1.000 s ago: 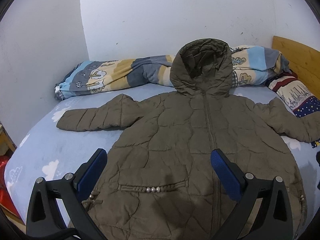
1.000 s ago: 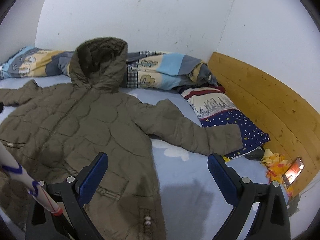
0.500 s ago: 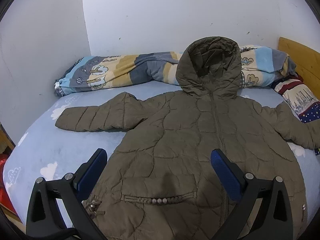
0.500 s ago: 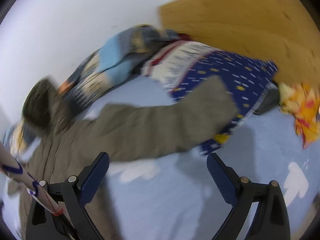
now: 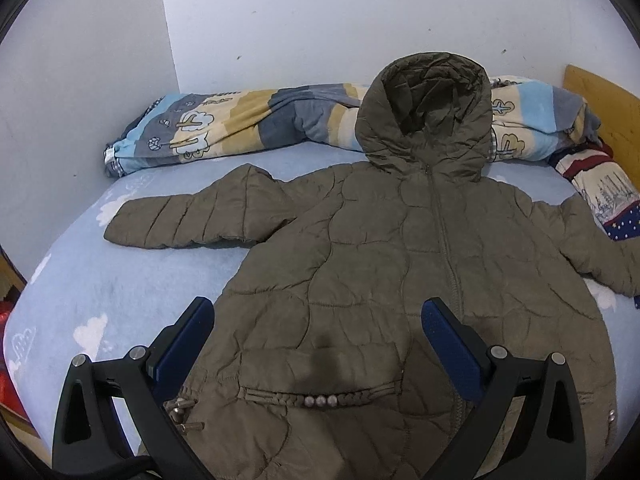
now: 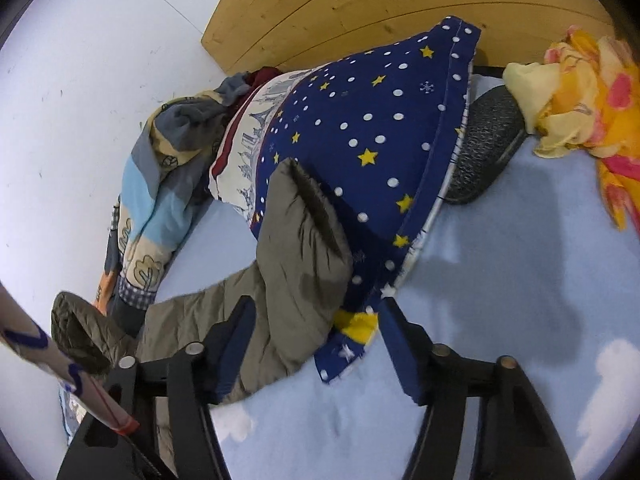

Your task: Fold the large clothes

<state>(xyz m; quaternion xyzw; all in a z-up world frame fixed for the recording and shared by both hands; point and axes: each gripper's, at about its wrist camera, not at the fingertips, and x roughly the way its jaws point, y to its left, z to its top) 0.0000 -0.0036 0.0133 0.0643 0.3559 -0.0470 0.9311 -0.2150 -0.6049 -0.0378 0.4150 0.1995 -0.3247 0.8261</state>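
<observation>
An olive quilted hooded jacket [image 5: 384, 280] lies flat, front up, on the light blue bed [image 5: 100, 288], both sleeves spread out. My left gripper [image 5: 316, 336] is open and hovers above the jacket's lower left front, near the pocket. My right gripper [image 6: 316, 336] is open, tilted, and close over the cuff end of the jacket's right sleeve [image 6: 304, 256], which rests against a navy star-pattern pillow [image 6: 372, 128]. The gripper's left finger is over the sleeve; the right finger is by the pillow's corner.
A rolled striped blanket [image 5: 240, 124] lies along the wall behind the hood. A wooden headboard [image 6: 380, 0] stands at the right. A yellow and pink cloth [image 6: 592, 80] and a dark object [image 6: 484, 144] lie beside the pillow. White walls enclose the bed's far corner.
My right gripper has swung right and down, from a wide view of the jacket to close over the right sleeve's cuff. My left gripper has risen slightly and shifted left above the jacket.
</observation>
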